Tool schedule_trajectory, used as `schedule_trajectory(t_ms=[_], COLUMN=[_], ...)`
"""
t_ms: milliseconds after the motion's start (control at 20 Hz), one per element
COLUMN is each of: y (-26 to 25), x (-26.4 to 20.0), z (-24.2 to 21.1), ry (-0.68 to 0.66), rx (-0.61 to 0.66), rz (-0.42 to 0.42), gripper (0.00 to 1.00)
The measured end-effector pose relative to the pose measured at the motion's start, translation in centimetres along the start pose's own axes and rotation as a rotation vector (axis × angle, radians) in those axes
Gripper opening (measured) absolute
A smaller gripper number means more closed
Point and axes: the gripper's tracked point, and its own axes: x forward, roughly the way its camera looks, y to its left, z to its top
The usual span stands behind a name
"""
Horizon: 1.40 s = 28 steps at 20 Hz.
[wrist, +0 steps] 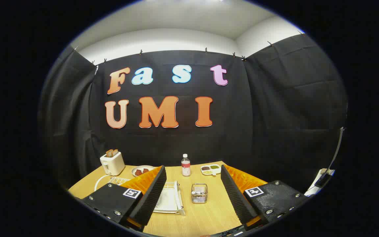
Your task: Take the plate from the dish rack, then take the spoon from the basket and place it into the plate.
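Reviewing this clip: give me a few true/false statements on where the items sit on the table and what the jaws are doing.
1. The gripper has its jaws open, holding nothing. True.
2. The wire basket sits on the table between the jaws. True.
3. The water bottle lies on its side. False: it stands upright beyond the basket.
4. The toaster is empty. False: bread slices stick out of its top.
5. The white dish rack sits beside the basket. True.

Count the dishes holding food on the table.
2. A round plate sits beside the toaster, beyond the fingers. A divided snack tray sits right of the water bottle. The open gripper holds nothing; its fingers may hide more.
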Motion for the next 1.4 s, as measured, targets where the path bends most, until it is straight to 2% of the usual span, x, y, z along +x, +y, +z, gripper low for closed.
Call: schedule_trajectory(t_ms=[900, 1200, 1400], y=[5.5, 10.3, 13.2], x=[2.0, 5.9, 9.7], z=[-1.4, -5.7, -10.5], ry=[0.052, 0.209, 0.352], rx=[-0.036, -0.028, -0.064], rz=[0.053, 0.134, 0.175], gripper=[0.99, 0.99, 0.99])
